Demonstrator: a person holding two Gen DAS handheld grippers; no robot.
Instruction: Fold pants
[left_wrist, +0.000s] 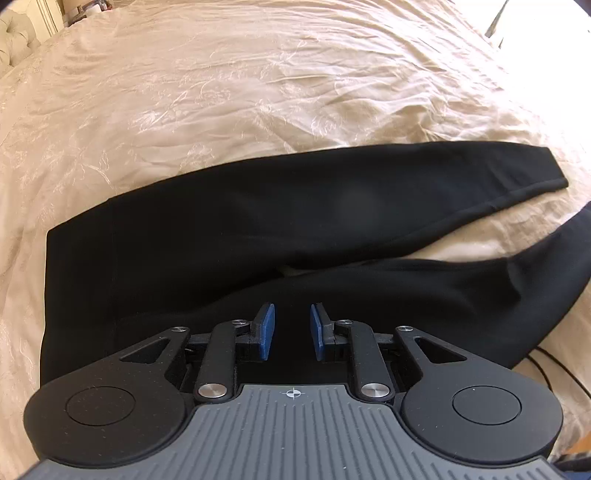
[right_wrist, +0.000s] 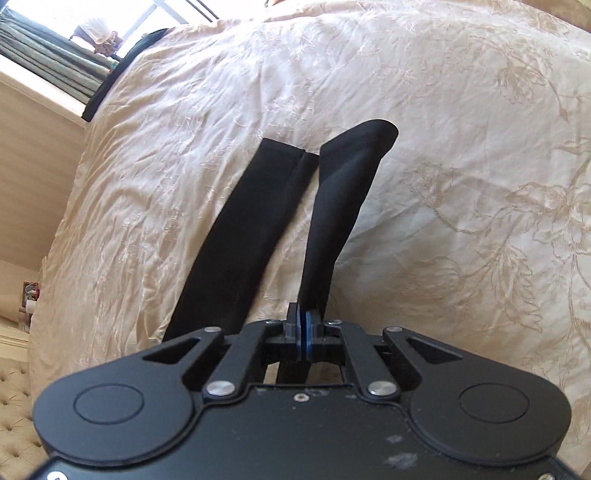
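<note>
**Item: black pants** (left_wrist: 258, 221). They lie spread on a cream embroidered bedspread (left_wrist: 258, 74), directly ahead of and beneath the left gripper. The waistband sits to its left; the two legs run off to its right and part in a narrow V. Laid flat like this, the garment probably awaits a lengthwise fold, one leg carried over the other.

**Item: left gripper** (left_wrist: 292, 330). Blue pads stand a little apart and point steeply down over the near leg close to the crotch. Dark cloth shows between and behind the pads, but whether they press on it cannot be told. The placement suggests an anchor or a second pinch near the seat.

**Item: right gripper** (right_wrist: 305, 332). Jaws are closed, pinching the near leg (right_wrist: 332, 221) partway along its length. Ahead of it that leg rises off the bedspread, its cuff end curled and clear of the bed. The far leg (right_wrist: 240, 240) lies flat just to its left, hem squared. The lifted hold likely serves to swing this leg across onto its partner.
</note>
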